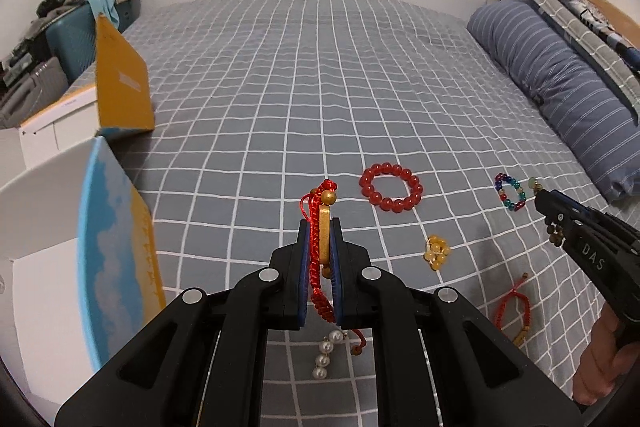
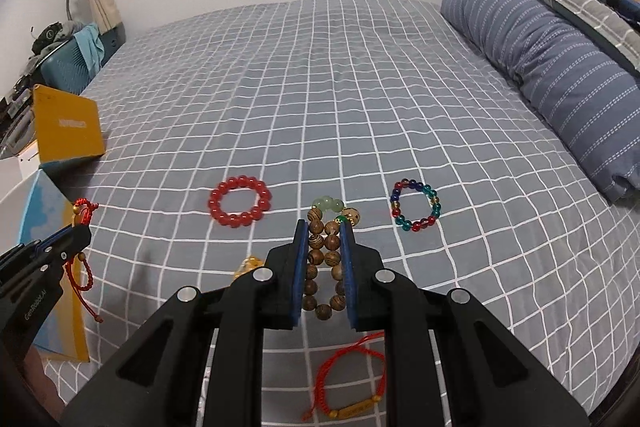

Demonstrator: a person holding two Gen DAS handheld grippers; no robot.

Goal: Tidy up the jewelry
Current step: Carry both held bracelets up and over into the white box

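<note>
My left gripper (image 1: 320, 223) is shut on a red cord bracelet with a gold bar (image 1: 324, 239), held above the bed. It also shows in the right wrist view (image 2: 82, 213). My right gripper (image 2: 324, 227) is shut on a brown wooden bead bracelet with green beads (image 2: 326, 255), also above the bed; it shows at the right of the left wrist view (image 1: 538, 195). On the sheet lie a red bead bracelet (image 1: 391, 187), a multicoloured bead bracelet (image 2: 416, 205), a yellow bead cluster (image 1: 437, 251), a second red cord bracelet (image 2: 352, 383) and a pearl strand (image 1: 326, 353).
An open white box with a blue and yellow lid (image 1: 112, 251) stands at the bed's left edge. A second box with a yellow lid (image 1: 120, 83) stands behind it. A striped blue pillow (image 2: 560, 67) lies at the right. The grey checked sheet (image 2: 320, 87) stretches to the wall.
</note>
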